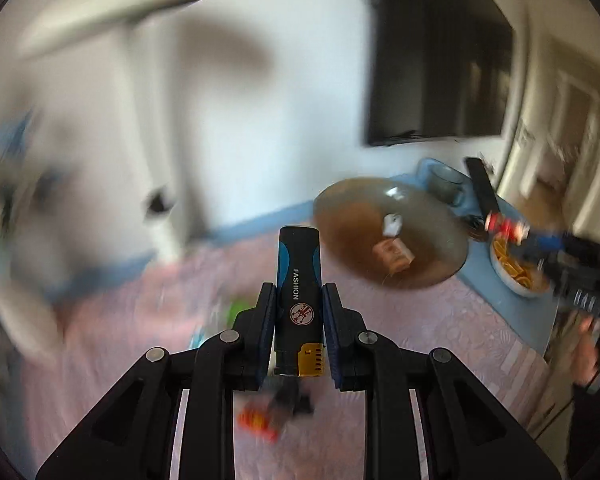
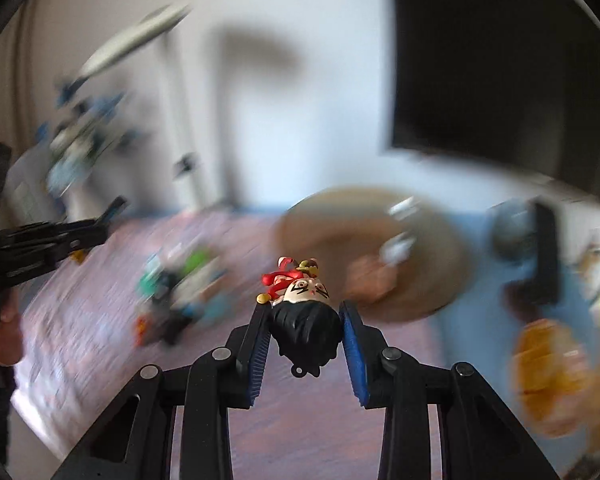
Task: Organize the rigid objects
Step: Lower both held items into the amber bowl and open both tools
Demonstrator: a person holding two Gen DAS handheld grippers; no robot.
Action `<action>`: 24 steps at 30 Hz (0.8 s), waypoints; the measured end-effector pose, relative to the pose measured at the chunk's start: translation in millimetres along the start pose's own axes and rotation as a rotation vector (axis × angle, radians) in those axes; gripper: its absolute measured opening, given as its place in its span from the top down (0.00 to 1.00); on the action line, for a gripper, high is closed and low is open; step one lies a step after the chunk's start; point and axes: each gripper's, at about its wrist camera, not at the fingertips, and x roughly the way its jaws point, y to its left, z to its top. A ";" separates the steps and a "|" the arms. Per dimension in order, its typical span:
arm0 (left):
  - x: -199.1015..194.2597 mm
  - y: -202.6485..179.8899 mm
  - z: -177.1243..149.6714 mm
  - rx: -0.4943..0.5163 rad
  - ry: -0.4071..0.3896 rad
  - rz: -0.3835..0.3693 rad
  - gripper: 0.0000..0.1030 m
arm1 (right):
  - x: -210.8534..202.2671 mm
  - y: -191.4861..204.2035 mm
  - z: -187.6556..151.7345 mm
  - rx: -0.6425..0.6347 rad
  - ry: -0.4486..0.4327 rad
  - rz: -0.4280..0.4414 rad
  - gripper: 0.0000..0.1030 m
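My left gripper (image 1: 299,294) is shut on a black and blue lighter (image 1: 298,280) marked FASHION, held above the pink tablecloth (image 1: 140,312). My right gripper (image 2: 305,312) is shut on a small figurine (image 2: 305,320) with black hair, a white face and red trim, also held above the cloth. The right gripper with the figurine shows at the right in the left wrist view (image 1: 508,230). A round brown plate (image 1: 388,232) holding a small white item and a tan item lies ahead of both grippers. A blurred pile of small objects (image 2: 176,292) lies on the cloth at left.
A bowl of orange pieces (image 1: 516,270) sits at the right near the table edge. A grey cup (image 1: 446,180) and a black remote (image 1: 484,188) lie behind the plate on blue cloth. A dark TV (image 1: 440,60) hangs on the wall. Both views are motion-blurred.
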 end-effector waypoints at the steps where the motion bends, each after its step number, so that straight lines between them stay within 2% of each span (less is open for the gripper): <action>1: 1.6 -9.5 12.6 0.033 -0.012 -0.002 0.81 | -6.0 -16.8 14.2 0.021 -0.017 -0.049 0.67; 3: 15.2 -28.9 37.3 0.077 -0.029 -0.050 0.81 | -6.2 -39.1 31.5 0.057 -0.016 -0.095 0.67; 6: 55.8 -53.4 45.8 0.050 -0.001 -0.116 0.81 | 17.1 -60.7 39.2 0.105 0.035 -0.100 0.67; 8: 92.5 -64.6 36.4 0.022 0.063 -0.145 0.81 | 47.2 -65.7 34.7 0.117 0.117 -0.099 0.67; 12: 142.3 -78.7 13.8 -0.010 0.178 -0.164 0.81 | 99.1 -66.6 17.7 0.111 0.253 -0.065 0.68; 16: 167.7 -86.1 5.3 -0.012 0.234 -0.175 0.81 | 126.2 -62.3 10.8 0.082 0.322 -0.067 0.67; 19: 170.8 -89.9 3.6 0.001 0.237 -0.166 0.81 | 135.8 -60.8 9.4 0.073 0.347 -0.089 0.68; 20: 168.8 -91.5 5.3 -0.003 0.224 -0.161 0.75 | 137.0 -64.4 8.2 0.072 0.350 -0.099 0.68; 21: 167.3 -90.5 6.5 -0.008 0.213 -0.153 0.64 | 138.0 -65.0 9.4 0.070 0.348 -0.118 0.66; 22: 167.9 -89.9 10.1 -0.017 0.207 -0.136 0.45 | 137.2 -66.6 11.1 0.074 0.336 -0.140 0.60; 23: 163.1 -86.5 11.1 -0.022 0.191 -0.124 0.40 | 134.6 -67.2 10.8 0.082 0.322 -0.146 0.55; 24: 156.0 -82.9 10.8 -0.019 0.170 -0.125 0.40 | 130.1 -69.1 10.7 0.095 0.307 -0.142 0.51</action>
